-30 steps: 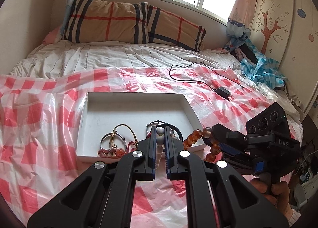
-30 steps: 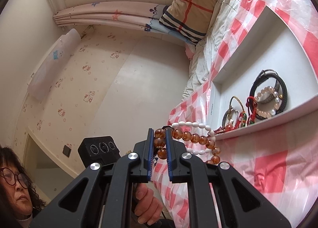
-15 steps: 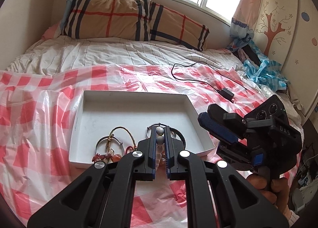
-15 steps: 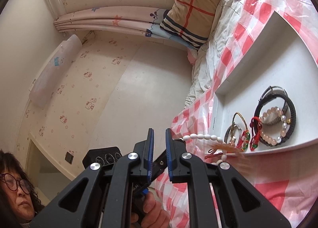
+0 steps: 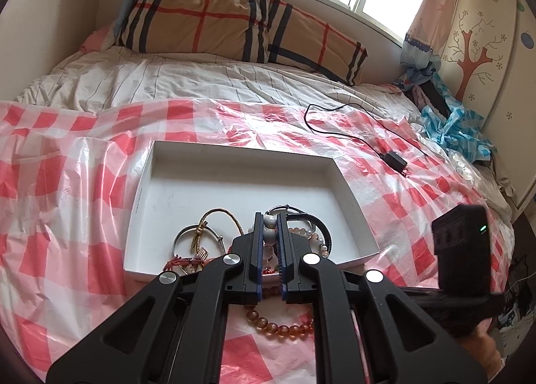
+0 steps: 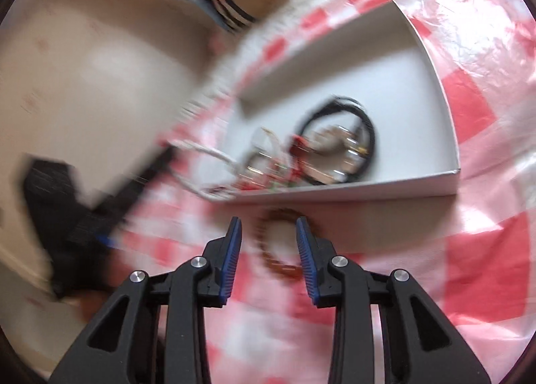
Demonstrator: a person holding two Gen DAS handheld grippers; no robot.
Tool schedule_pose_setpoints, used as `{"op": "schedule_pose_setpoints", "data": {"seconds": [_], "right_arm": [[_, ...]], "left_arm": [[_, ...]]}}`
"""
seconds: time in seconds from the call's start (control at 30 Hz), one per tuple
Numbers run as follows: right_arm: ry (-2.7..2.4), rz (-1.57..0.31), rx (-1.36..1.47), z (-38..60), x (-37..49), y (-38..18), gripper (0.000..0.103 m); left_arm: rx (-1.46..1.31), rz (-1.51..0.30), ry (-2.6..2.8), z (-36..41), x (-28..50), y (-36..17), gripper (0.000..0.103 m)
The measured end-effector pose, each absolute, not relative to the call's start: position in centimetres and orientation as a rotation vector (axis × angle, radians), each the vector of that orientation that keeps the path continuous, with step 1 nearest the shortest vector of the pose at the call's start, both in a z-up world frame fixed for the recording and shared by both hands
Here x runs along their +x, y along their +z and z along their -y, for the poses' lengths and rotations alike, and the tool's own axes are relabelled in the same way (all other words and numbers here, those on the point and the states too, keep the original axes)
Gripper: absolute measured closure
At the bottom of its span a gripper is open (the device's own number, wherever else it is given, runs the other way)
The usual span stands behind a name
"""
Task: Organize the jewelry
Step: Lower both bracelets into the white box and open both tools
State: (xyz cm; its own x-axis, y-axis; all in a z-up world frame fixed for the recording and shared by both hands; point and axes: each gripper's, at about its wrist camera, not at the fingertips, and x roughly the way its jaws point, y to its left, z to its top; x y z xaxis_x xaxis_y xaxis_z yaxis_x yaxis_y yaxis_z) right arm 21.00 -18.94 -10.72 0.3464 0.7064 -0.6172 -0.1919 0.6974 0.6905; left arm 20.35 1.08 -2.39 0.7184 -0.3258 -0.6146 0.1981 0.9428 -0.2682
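The left gripper, low centre of its frame, is clenched on a white bead bracelet over the white tray. The right gripper has just been opening, released; the amber bead bracelet lies on the checked sheet below the tray's front wall, behind its fingertips.

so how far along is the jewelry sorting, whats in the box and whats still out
Done: several bracelets lie in the white box. In hand: the left gripper is shut on a pale bead string above the box's near edge. Left: the amber bead bracelet lies on the checked sheet outside the box, under the right gripper, whose jaws have just been opening.
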Motion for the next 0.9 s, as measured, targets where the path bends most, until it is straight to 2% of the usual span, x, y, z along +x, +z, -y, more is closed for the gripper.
{"op": "schedule_pose_setpoints", "data": {"seconds": [0.2,0.23,0.27,0.4,0.53,0.9], "right_arm": [[0.454,-1.093,0.080,13.1,21.0,-11.7,0.071],[0.445,-1.083,0.006,12.2,20.7,-11.5,0.083],[0.459,-1.090,0.015,12.3,20.6,-11.5,0.091],[0.548,-1.103,0.258,15.3,20.9,-11.3,0.091],[0.649,-1.025,0.483,17.6,20.8,-9.9,0.091],[0.843,-0.797,0.719,18.7,21.3,-5.6,0.091]], "left_arm": [[-0.215,-0.697,-0.303,-1.2,20.8,-2.5,0.096],[-0.212,-0.708,-0.295,-1.1,21.1,-2.8,0.096],[-0.203,-0.740,-0.283,-1.1,21.5,-3.4,0.096],[-0.186,-0.838,-0.201,-1.6,22.6,-5.5,0.096],[-0.220,-0.825,-0.164,-3.2,22.4,-5.3,0.095],[-0.249,-0.814,-0.098,-6.9,21.4,-4.5,0.093]]}}
